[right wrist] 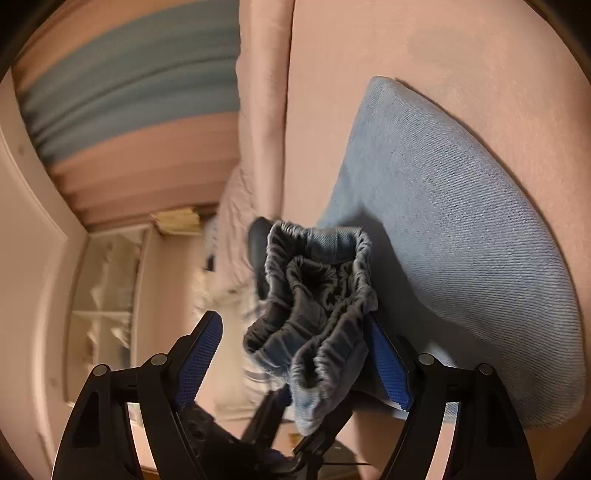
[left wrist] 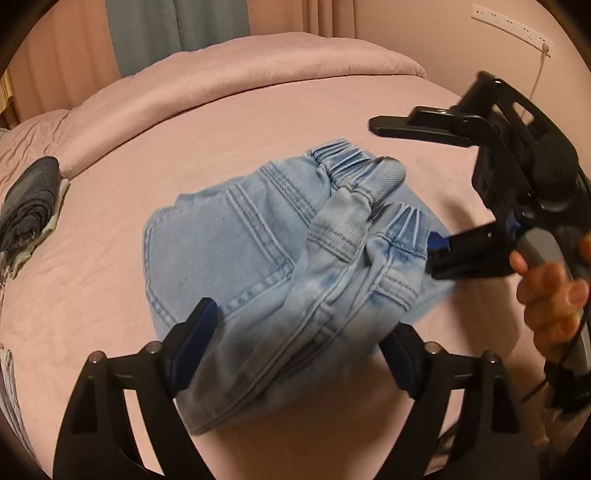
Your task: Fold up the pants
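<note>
Light blue jeans (left wrist: 240,240) lie folded into a compact bundle on the pink bed (left wrist: 110,277), with the elastic waistband (left wrist: 343,162) at the far right. My left gripper (left wrist: 301,332) stands open over the near end of the bundle, and denim lies between its fingers (left wrist: 195,343). My right gripper (left wrist: 402,192) comes in from the right, held by a hand (left wrist: 554,295), open wide, with its lower finger against the waistband edge. In the right wrist view the gathered waistband (right wrist: 314,295) sits between the open right gripper (right wrist: 293,321) fingers, close to the right pad (right wrist: 388,362).
A stack of dark folded clothes (left wrist: 29,199) lies at the bed's left edge. A rolled pink duvet (left wrist: 240,74) runs across the far side. A socket strip (left wrist: 513,29) with a cable is on the wall at the right. Shelves (right wrist: 107,295) stand beyond the bed.
</note>
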Demonstrator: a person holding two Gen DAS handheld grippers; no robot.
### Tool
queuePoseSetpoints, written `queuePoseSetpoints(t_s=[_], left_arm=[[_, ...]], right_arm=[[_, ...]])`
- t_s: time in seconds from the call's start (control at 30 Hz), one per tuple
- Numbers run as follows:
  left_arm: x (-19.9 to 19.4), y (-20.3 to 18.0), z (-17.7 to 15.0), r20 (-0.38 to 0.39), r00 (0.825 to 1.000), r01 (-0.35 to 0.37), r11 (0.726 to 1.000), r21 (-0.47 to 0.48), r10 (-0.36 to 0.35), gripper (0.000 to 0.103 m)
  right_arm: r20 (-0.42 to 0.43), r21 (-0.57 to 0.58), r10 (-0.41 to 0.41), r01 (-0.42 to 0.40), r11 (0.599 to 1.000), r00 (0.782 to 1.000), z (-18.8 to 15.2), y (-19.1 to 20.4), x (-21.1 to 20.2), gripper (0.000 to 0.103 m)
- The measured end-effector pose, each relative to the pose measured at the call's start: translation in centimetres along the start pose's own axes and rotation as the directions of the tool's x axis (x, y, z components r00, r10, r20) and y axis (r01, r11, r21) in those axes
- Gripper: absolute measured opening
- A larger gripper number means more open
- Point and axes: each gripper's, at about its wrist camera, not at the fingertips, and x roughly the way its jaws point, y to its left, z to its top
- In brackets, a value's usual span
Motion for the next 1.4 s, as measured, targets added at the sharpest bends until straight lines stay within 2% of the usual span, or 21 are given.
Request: queuePoseSetpoints(t_s=[0.1, 0.2, 0.27, 0.3, 0.33, 0.37, 0.43, 0.5, 0.63, 0.73, 0.8, 0.87, 0.93, 1.07, 1.13, 1.27, 1.4], left_arm=[[-0.7, 0.9, -0.9, -0.007, 0.998, 0.056, 0.997, -0.05, -0.056, 0.085], [-2.3, 2.1, -1.8, 0.021, 0.992, 0.125, 0.986, -0.11, -0.123, 0.085], [-3.8, 4.0, -2.5, 0.069, 0.98, 0.196, 0.962, -0.19, -0.186, 0.087], [-4.4, 4.9, -2.7, 0.092, 0.976, 0.214, 0.948, -0.234, -0.197, 0.091], [-4.7, 5.8, -3.0, 0.108, 0.975, 0.217, 0.937, -0.272, -0.194, 0.094], [-5.0, 7.1, -3.4, 0.125, 0.976, 0.212, 0.923, -0.322, -0.18, 0.097], [-5.0, 8.8, -4.1, 0.132, 0.98, 0.192, 0.898, -0.397, -0.151, 0.098], [-4.8, 10.3, -5.0, 0.124, 0.982, 0.187, 0.864, -0.468, -0.146, 0.098], [-4.2, 11.3, -5.8, 0.109, 0.982, 0.19, 0.829, -0.526, -0.156, 0.098], [-4.2, 11.0, -5.7, 0.113, 0.981, 0.194, 0.83, -0.523, -0.158, 0.098], [-4.4, 10.9, -5.7, 0.119, 0.98, 0.196, 0.836, -0.513, -0.158, 0.098], [-4.1, 10.8, -5.5, 0.115, 0.982, 0.19, 0.84, -0.508, -0.153, 0.098], [-3.7, 10.6, -5.2, 0.107, 0.982, 0.19, 0.841, -0.506, -0.157, 0.098], [-2.9, 10.4, -4.4, 0.097, 0.981, 0.194, 0.844, -0.5, -0.168, 0.098], [-2.9, 10.3, -4.1, 0.096, 0.98, 0.197, 0.849, -0.49, -0.172, 0.098], [-2.8, 11.2, -4.4, 0.09, 0.981, 0.193, 0.856, -0.48, -0.171, 0.098], [-2.4, 11.3, -4.3, 0.083, 0.98, 0.197, 0.854, -0.482, -0.18, 0.098]], right_arm=[[-0.027, -0.056, -0.083, 0.082, 0.995, 0.996, -0.3, 0.9, 0.8, 0.079], [-0.04, -0.152, -0.181, 0.173, 0.973, 0.983, -0.7, 2.0, 1.6, 0.079], [-0.029, -0.223, -0.257, 0.244, 0.944, 0.966, -1.1, 2.7, 2.3, 0.077], [-0.017, -0.251, -0.289, 0.276, 0.928, 0.957, -1.2, 2.9, 2.6, 0.072], [0.008, -0.298, -0.343, 0.33, 0.896, 0.939, -1.4, 3.3, 3.0, 0.064], [0.026, -0.329, -0.373, 0.36, 0.873, 0.928, -1.5, 3.4, 3.3, 0.062], [0.052, -0.371, -0.391, 0.381, 0.847, 0.919, -1.5, 3.5, 3.5, 0.048], [0.077, -0.398, -0.398, 0.394, 0.829, 0.914, -1.5, 3.5, 3.3, 0.042], [0.153, -0.49, -0.397, 0.418, 0.765, 0.905, -2.4, 5.1, 2.9, 0.034], [0.199, -0.498, -0.359, 0.41, 0.764, 0.912, -1.9, 6.4, 1.9, 0.033], [0.233, -0.498, -0.361, 0.43, 0.753, 0.903, -1.4, 6.3, 0.6, 0.032], [0.263, -0.475, -0.353, 0.439, 0.763, 0.898, -0.6, 6.1, -0.7, 0.032], [0.265, -0.446, -0.361, 0.446, 0.776, 0.894, 0.1, 5.5, -1.1, 0.032], [0.28, -0.405, -0.403, 0.488, 0.773, 0.871, 0.7, 4.2, -0.8, 0.031], [0.29, -0.396, -0.386, 0.477, 0.784, 0.876, 0.7, 4.3, -1.0, 0.03], [0.317, -0.407, -0.365, 0.473, 0.781, 0.876, 0.5, 5.3, -1.2, 0.03], [0.337, -0.388, -0.364, 0.481, 0.786, 0.868, 0.7, 5.0, -2.2, 0.03]])
